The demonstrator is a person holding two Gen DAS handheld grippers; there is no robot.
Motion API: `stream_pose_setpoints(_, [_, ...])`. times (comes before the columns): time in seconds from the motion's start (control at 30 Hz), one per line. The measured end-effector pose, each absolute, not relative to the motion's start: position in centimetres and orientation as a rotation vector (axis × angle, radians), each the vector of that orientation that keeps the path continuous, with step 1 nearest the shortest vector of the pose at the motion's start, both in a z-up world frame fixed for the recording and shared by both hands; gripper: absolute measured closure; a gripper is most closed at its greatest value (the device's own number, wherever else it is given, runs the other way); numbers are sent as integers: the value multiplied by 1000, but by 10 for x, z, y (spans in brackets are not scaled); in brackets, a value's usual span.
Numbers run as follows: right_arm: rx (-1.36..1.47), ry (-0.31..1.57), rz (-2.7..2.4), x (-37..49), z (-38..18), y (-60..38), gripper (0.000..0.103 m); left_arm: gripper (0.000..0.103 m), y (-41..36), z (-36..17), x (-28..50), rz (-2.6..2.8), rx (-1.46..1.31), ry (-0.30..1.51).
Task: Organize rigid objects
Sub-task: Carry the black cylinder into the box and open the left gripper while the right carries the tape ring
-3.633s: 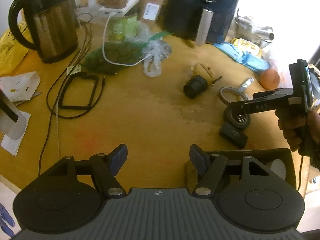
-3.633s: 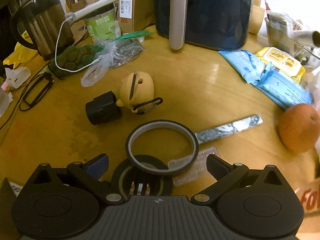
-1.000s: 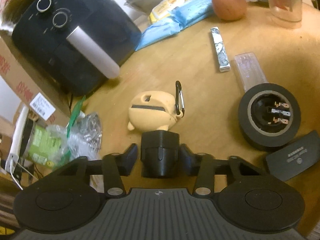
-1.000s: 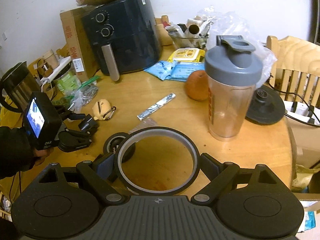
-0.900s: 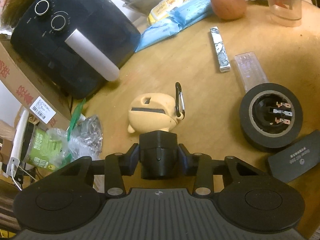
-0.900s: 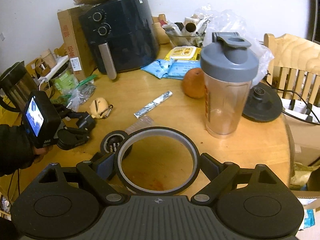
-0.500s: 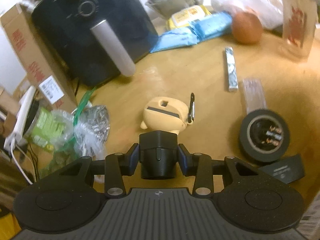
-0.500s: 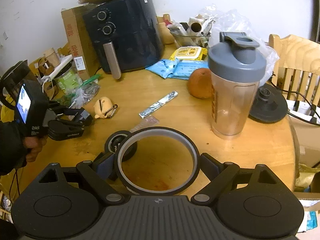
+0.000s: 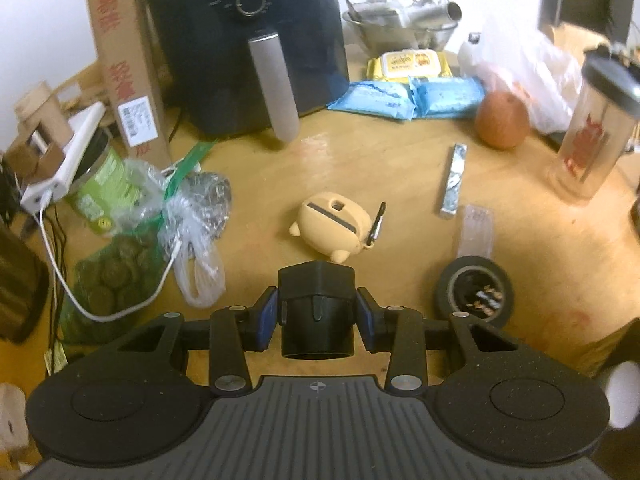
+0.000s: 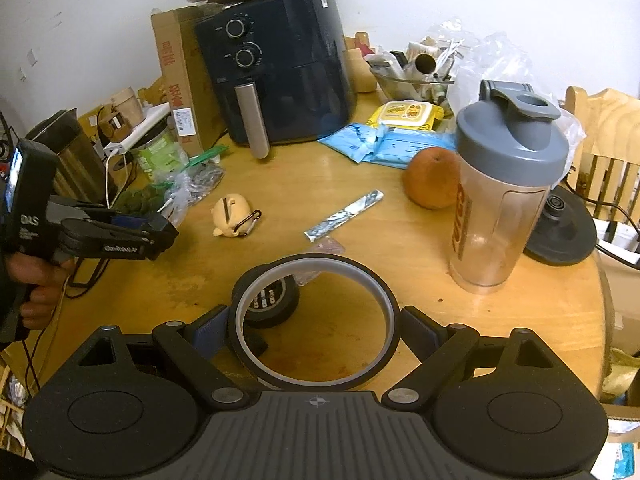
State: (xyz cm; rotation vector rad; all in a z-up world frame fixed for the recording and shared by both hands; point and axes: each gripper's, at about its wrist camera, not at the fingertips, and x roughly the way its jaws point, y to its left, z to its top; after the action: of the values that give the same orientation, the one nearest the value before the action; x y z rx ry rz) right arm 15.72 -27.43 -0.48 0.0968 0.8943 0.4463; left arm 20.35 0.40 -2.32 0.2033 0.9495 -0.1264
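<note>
**Black adapter and tape ring both held above table**

Left wrist: left gripper (image 9: 316, 316) clamped on adapter (image 9: 317, 312), long axis along the fingers, clear of the table (image 9: 392, 160).

Right wrist: right gripper (image 10: 316, 334) spread wide, pads gripping the tape ring (image 10: 316, 322) by its rim, hole facing the camera. Left gripper (image 10: 160, 236) far left.

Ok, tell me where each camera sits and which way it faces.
Left wrist: on the left gripper, looking down over the table toward the air fryer; its fingers clamp a black adapter.
Right wrist: on the right gripper, facing the same table; its fingers hold a tape ring; a hand carries the left gripper.
Shared: air fryer, orange, yellow case.
</note>
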Motion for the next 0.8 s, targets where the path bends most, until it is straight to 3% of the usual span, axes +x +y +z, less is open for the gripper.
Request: stream_pose_setpoints(0.8, [37, 882, 519, 136, 9, -269, 12, 63, -5, 20, 108, -143, -38, 972])
